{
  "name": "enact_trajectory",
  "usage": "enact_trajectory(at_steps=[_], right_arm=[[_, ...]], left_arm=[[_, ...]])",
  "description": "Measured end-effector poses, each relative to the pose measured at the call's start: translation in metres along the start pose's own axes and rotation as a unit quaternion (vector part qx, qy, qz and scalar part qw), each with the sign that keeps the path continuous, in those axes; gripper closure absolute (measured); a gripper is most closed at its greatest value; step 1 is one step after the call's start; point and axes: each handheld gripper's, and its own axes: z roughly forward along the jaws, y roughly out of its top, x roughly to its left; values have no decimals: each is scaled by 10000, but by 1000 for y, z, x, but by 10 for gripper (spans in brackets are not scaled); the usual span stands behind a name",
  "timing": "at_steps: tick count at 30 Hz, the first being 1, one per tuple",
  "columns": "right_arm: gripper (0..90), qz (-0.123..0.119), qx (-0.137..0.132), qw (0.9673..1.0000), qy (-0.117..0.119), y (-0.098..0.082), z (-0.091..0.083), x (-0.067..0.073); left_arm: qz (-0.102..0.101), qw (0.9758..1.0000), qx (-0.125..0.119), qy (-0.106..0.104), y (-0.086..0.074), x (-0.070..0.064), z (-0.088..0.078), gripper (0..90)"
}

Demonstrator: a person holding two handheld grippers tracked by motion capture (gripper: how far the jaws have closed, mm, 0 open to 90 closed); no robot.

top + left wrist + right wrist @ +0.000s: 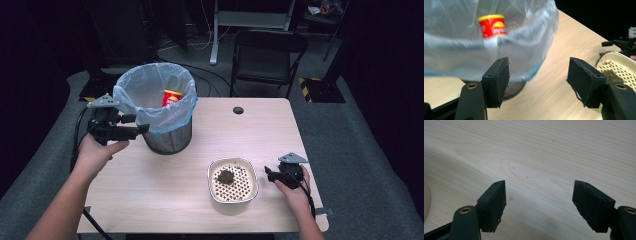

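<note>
Item 1: wire bin [167, 135], black mesh, upright at the far left of the worktop [240, 130]. It is lined with a pale blue plastic bag [145, 92] folded out over the rim. Inside I see one red can [172, 96] with a yellow top, leaning against the far side of the liner.

Item 2: metal bowl [233, 161], squarish with rounded corners, near the front right of the worktop, well apart from the bin. It holds a pale perforated insert, with one dark lump [225, 176] lying on it left of centre.

Item 3: left gripper [142, 129], held level just beside the bin's left flank, below the bag's rim. My left gripper view shows its jaws spread with nothing between them, the bag hanging just beyond them.

Item 4: right gripper [268, 173], just to the right of the bowl and low over the worktop. Its jaws are spread, with bare wood showing between them; I cannot tell whether they touch the bowl
</note>
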Motion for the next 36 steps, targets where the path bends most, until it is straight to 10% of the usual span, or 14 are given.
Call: enact_trajectory(at_steps=[36], right_arm=[[266,44,119,9999,25,-2,3,1]], left_arm=[[-665,9961,-18,577,-176,33,60,301]])
